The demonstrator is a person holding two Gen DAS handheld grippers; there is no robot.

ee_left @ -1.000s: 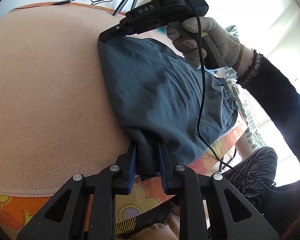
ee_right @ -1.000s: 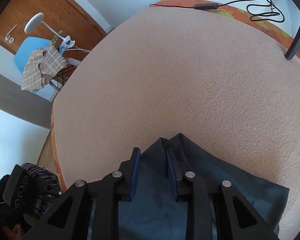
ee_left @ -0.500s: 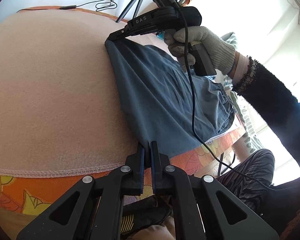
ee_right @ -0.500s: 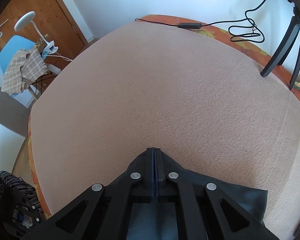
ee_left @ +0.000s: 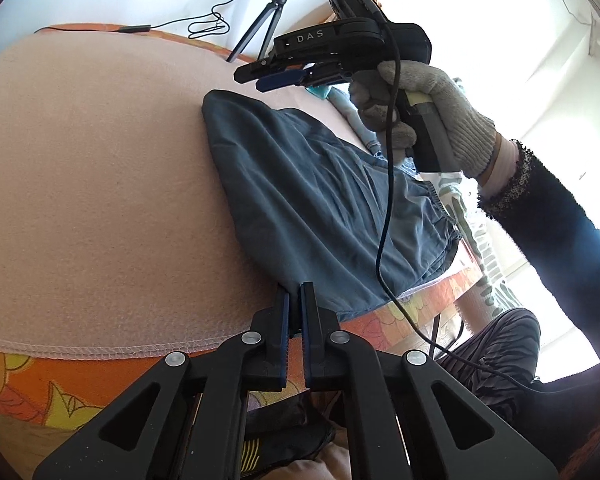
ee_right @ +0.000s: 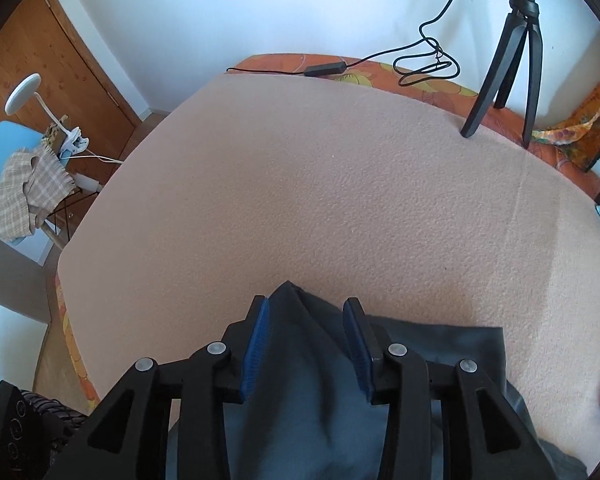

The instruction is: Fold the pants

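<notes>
Blue-grey pants (ee_left: 320, 200) lie folded over on a pink blanket (ee_left: 99, 180). My left gripper (ee_left: 294, 300) is shut on their near hem corner, at the blanket's front edge. In the left wrist view my right gripper (ee_left: 255, 76), in a gloved hand (ee_left: 432, 104), hovers just above the pants' far corner. In its own view the right gripper (ee_right: 306, 308) has its jaws opening. The blue pads (ee_right: 255, 340) stand apart from the cloth, and the pants (ee_right: 300, 392) lie loose on the blanket below them.
A black tripod (ee_right: 512, 60) and a coiled cable with an adapter (ee_right: 324, 69) sit at the far edge of the bed. An orange floral sheet (ee_left: 39, 380) shows under the blanket. Beside the bed are a chair with a checked cloth (ee_right: 27, 188) and a lamp (ee_right: 21, 92).
The left gripper closed on the near corner and has stayed shut. The right gripper closed on the far corner, then opened and rose, leaving that corner on the blanket.
</notes>
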